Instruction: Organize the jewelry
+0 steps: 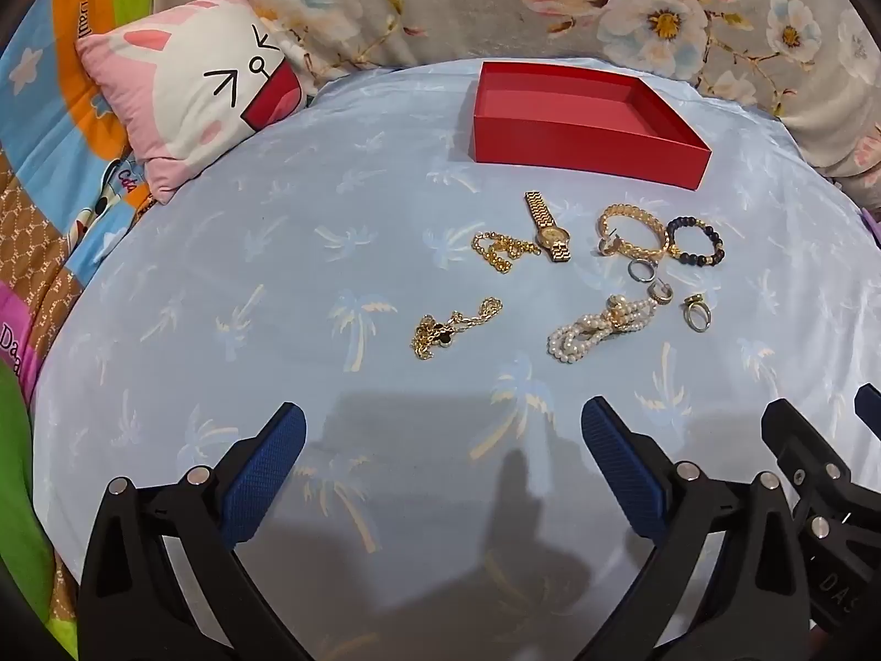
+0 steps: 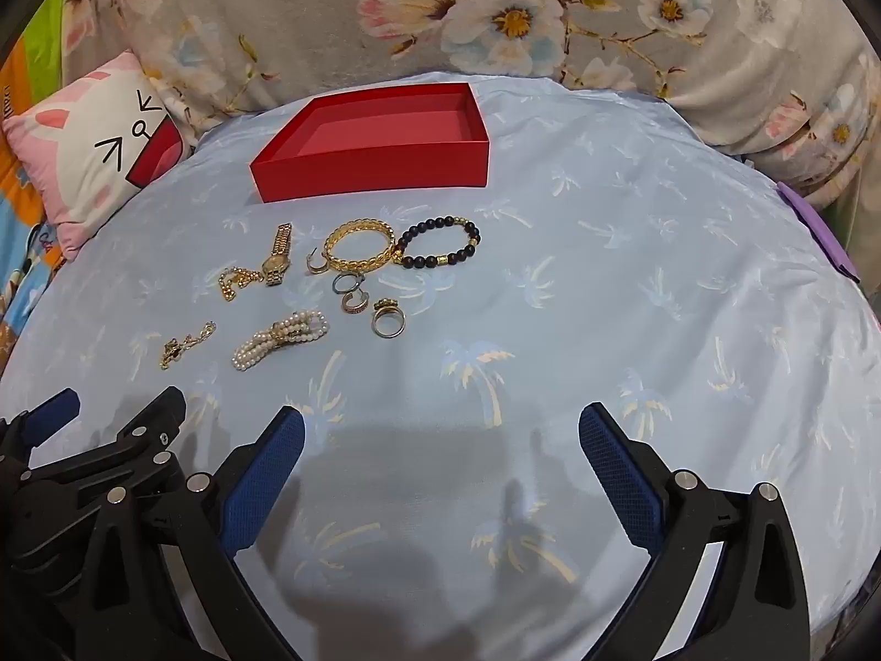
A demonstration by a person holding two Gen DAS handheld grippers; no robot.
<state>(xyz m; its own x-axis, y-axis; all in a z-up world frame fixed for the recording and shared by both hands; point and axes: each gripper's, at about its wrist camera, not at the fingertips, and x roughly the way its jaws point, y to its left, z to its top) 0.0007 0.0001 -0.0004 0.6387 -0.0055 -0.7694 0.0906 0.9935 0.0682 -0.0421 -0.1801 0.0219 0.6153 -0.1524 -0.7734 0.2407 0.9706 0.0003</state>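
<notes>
An empty red tray (image 1: 583, 157) (image 2: 380, 179) sits at the back of a light blue cloth. In front of it lie a gold watch (image 1: 548, 227) (image 2: 277, 255), a gold bangle (image 1: 633, 231) (image 2: 360, 248), a black bead bracelet (image 1: 696, 242) (image 2: 440, 242), gold chains (image 1: 504, 250) (image 1: 454, 328), a pearl strand (image 1: 594, 328) (image 2: 281, 339), small hoops (image 1: 643, 271) and a ring (image 1: 696, 314) (image 2: 388, 319). My left gripper (image 1: 443, 429) and right gripper (image 2: 440, 429) are both open and empty, side by side, short of the jewelry.
A pink and white rabbit cushion (image 1: 187, 104) (image 2: 88, 149) lies at the back left. A floral blanket (image 1: 605, 5) (image 2: 495, 16) rises behind the tray. Colourful bedding (image 1: 49, 165) borders the left. A purple item (image 2: 820, 231) lies at the right edge.
</notes>
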